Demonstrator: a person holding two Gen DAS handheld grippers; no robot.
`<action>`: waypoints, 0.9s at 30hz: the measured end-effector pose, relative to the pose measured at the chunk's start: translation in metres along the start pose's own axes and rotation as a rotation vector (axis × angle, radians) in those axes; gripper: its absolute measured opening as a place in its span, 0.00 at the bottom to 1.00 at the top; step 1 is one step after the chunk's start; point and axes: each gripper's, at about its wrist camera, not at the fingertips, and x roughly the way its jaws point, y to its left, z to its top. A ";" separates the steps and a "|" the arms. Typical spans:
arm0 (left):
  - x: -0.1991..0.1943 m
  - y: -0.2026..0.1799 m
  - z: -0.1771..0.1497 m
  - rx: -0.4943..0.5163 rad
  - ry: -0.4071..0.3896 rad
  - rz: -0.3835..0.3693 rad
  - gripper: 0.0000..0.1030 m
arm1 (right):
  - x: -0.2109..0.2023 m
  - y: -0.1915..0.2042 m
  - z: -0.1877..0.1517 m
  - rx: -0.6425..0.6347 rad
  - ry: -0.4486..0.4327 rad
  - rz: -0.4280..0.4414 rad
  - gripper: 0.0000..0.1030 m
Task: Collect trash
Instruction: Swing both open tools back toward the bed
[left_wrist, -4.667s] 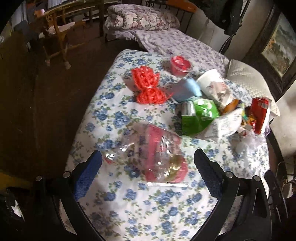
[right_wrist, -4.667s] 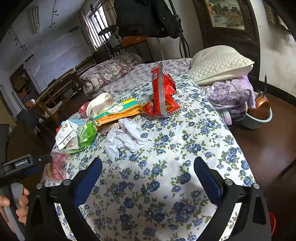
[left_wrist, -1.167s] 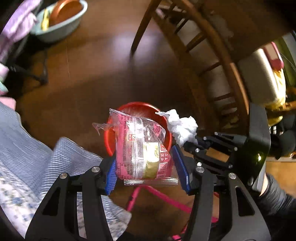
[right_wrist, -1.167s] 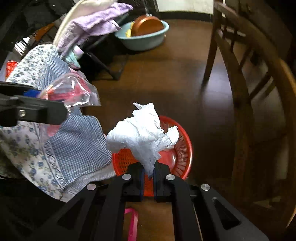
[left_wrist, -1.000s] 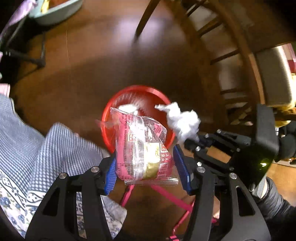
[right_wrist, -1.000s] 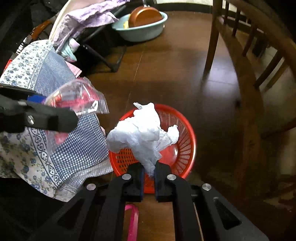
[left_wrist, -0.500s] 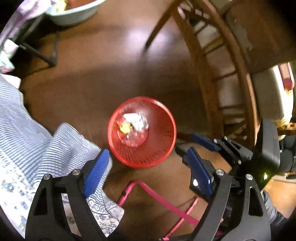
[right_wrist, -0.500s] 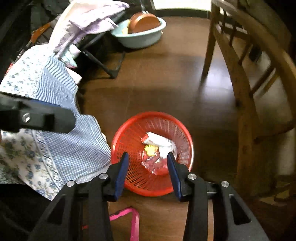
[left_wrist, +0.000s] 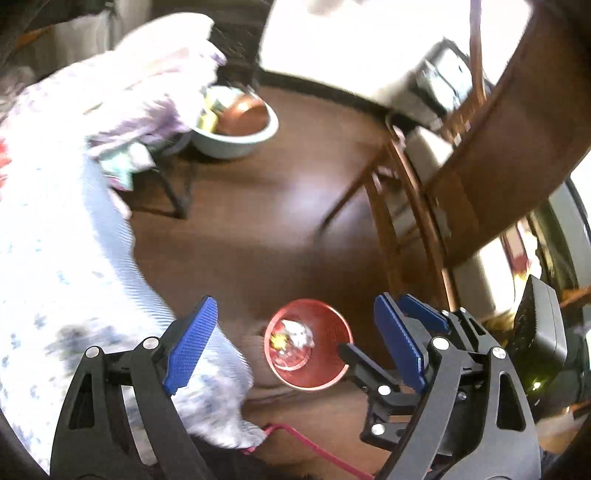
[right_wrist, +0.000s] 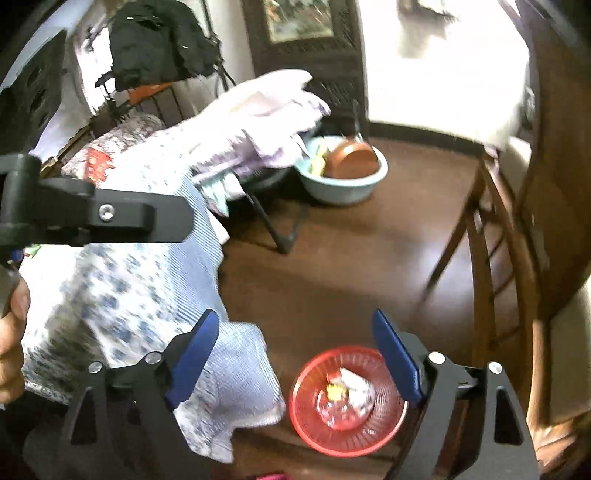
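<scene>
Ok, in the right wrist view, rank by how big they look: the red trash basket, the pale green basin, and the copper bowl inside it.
1. Pale green basin and red trash basket: look alike, and the basket is nearer.
2. Copper bowl: clearly smallest.

Wrapper and tissue (right_wrist: 351, 386) now in basket (right_wrist: 314, 435).

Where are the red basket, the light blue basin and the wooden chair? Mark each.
red basket (right_wrist: 314, 435): right wrist view, near rim.
light blue basin (right_wrist: 343, 190): right wrist view, front wall.
wooden chair (right_wrist: 480, 254): right wrist view, upright back post.
</scene>
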 end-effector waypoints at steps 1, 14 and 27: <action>-0.016 0.011 -0.003 -0.022 -0.032 0.014 0.82 | -0.004 0.010 0.006 -0.014 -0.010 0.012 0.83; -0.156 0.164 -0.041 -0.429 -0.336 0.107 0.82 | -0.035 0.159 0.081 -0.181 -0.151 0.104 0.92; -0.212 0.263 -0.095 -0.579 -0.434 0.349 0.83 | 0.008 0.305 0.090 -0.357 -0.042 0.216 0.93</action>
